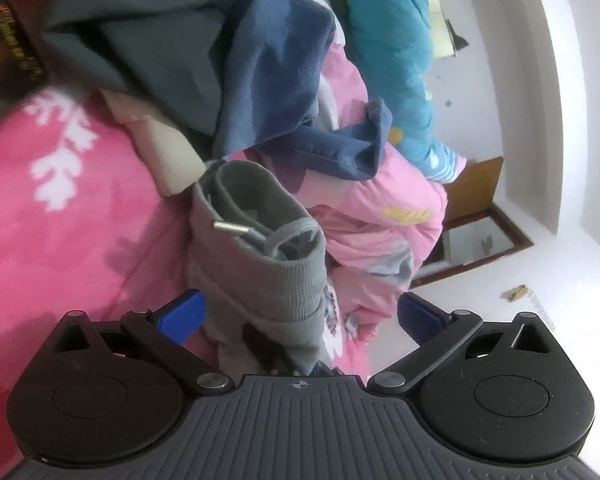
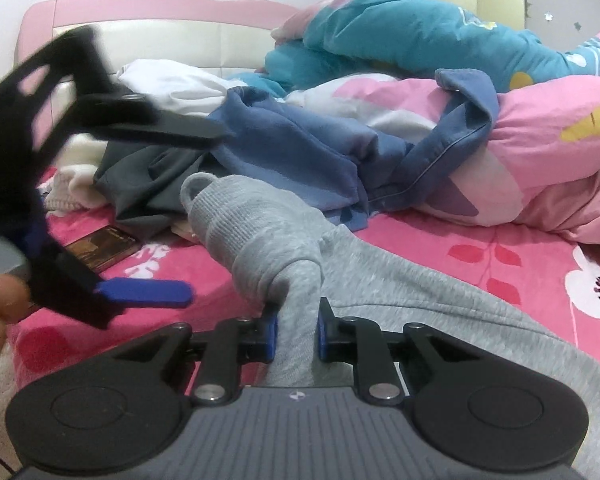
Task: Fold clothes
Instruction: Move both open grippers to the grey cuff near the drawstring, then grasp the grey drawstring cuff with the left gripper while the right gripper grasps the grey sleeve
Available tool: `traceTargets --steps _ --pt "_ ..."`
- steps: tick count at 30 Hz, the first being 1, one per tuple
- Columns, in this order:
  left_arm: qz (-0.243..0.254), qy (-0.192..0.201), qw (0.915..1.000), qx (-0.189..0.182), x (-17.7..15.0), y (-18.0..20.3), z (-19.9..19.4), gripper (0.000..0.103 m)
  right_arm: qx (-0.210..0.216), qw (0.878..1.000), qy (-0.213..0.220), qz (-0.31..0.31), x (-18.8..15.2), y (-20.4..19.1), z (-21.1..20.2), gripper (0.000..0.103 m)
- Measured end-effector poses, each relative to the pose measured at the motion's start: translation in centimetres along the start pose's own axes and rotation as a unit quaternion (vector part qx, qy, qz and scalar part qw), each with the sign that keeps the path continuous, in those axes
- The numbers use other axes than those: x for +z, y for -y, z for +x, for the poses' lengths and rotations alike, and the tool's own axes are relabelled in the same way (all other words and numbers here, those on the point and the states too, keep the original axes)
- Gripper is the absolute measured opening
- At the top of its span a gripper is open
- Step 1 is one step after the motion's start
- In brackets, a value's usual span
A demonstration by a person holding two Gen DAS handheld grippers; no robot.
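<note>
Grey sweatpants: spread on the pink floral bedsheet, ribbed waistband bunched and raised. My right gripper: both jaws pinched tight on a fold of the grey fabric. My left gripper: jaws spread wide, gripping nothing, waistband between them. Blue garment: heaped behind, against the pink quilt.
</note>
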State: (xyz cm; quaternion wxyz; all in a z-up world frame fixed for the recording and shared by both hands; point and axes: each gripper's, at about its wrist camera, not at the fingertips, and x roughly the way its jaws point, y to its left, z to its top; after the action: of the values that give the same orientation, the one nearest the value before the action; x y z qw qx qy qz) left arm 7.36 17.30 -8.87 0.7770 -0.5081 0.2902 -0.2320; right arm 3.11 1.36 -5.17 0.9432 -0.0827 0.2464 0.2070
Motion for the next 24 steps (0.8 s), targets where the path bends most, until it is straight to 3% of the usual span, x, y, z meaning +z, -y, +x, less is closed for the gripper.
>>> traceTargets --steps 5,10,12,17,19,22,24 --pt "0.012 0.001 0.9998 0.018 0.7 0.4 1.6 0.103 -0.004 1.000 0.000 -0.024 -0.5 -1.1 0.1 0.020" --pt "-0.007 -0.004 0.9977 0.068 1.5 -0.7 3.3 0.097 -0.010 0.999 0.002 -0.042 -0.7 -2.0 0.2 0.020" --pt "-0.018 0.001 0.9969 0.077 1.6 -1.2 3.5 0.084 -0.015 0.998 0.004 -0.053 -0.9 -2.3 0.2 0.020" --pt "-0.035 -0.002 0.9950 0.094 2.1 -2.1 4.1 0.063 -0.027 0.997 0.007 -0.073 -1.1 -2.9 0.2 0.020" --pt "-0.048 -0.005 0.9944 0.094 2.3 -2.6 4.4 0.060 -0.031 0.996 0.008 -0.080 -1.2 -3.1 0.2 0.021" --pt "-0.060 -0.009 0.9938 0.093 2.6 -3.0 4.7 0.058 -0.041 0.995 0.006 -0.090 -1.4 -3.4 0.3 0.028" --pt "-0.061 -0.011 0.9935 0.096 2.7 -3.1 4.9 0.055 -0.049 0.994 0.002 -0.094 -1.4 -3.5 0.5 0.045"
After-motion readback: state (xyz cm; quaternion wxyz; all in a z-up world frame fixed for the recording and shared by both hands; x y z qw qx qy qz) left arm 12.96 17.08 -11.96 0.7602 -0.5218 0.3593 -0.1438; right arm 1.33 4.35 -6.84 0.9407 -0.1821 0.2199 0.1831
